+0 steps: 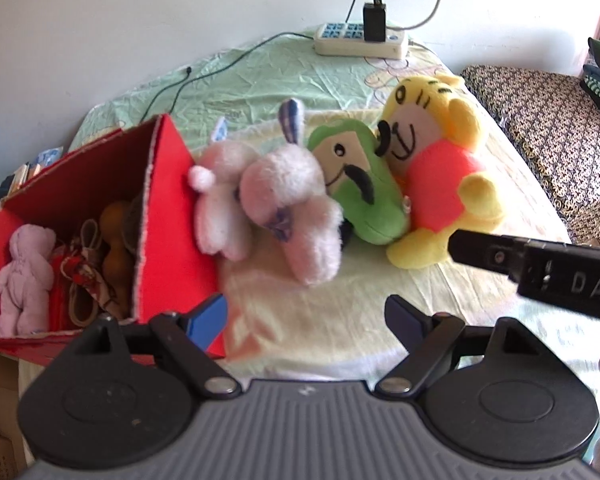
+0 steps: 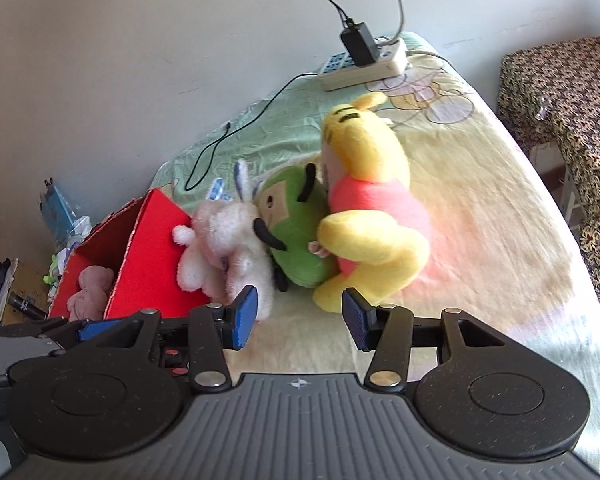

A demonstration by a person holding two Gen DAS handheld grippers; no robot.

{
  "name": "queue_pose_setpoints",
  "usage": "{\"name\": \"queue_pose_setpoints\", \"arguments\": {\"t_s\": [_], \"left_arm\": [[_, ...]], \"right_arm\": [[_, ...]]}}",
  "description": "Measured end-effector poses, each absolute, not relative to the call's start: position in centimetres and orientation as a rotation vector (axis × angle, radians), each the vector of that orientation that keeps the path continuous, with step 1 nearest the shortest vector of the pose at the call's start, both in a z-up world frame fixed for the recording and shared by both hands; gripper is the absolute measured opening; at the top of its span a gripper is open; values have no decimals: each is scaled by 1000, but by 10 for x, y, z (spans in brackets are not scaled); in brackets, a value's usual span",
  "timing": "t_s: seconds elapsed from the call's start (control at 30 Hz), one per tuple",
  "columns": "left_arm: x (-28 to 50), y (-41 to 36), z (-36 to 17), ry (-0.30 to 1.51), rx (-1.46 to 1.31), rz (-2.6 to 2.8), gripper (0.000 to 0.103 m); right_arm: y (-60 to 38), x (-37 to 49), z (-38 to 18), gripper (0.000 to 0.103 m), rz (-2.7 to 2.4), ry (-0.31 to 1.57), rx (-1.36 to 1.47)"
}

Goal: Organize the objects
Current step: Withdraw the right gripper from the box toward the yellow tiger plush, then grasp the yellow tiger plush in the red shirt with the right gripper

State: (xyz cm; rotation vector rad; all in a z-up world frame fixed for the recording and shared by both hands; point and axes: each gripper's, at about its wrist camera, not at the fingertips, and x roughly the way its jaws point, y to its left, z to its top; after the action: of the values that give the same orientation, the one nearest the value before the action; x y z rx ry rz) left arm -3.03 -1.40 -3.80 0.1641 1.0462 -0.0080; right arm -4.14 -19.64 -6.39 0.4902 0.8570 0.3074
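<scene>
With both grippers' fingers apart (nothing held), I line my right gripper point(image 2: 296, 320) up on the green plush point(image 2: 296, 232); next, close and carry it to the red box point(image 2: 152, 264).

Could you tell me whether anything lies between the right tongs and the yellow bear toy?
Nothing visible does. The right tongs are open over bare tablecloth, and the yellow bear lies just ahead. The green toy leans against the bear's left side, away from the approach.
</scene>
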Motion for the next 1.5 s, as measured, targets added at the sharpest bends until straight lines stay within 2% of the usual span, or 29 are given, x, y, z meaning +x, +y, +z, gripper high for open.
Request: {"name": "queue_pose_setpoints", "arguments": {"t_s": [0.53,0.87,1.13,1.5], "left_arm": [[10,-49,-66,1113,202,-119,88],[35,-68,-55,1087,175,-242,92],[53,-85,-56,1061,194,-322,96],[68,-73,-62,1065,-12,-476,96]], "right_arm": [[-242,-36,-83,51,167,891,580],[-275,-26,-79,51,125,826,679],[-292,4,-84,52,212,812,860],[-292,39,-109,57,246,874,879]]}}
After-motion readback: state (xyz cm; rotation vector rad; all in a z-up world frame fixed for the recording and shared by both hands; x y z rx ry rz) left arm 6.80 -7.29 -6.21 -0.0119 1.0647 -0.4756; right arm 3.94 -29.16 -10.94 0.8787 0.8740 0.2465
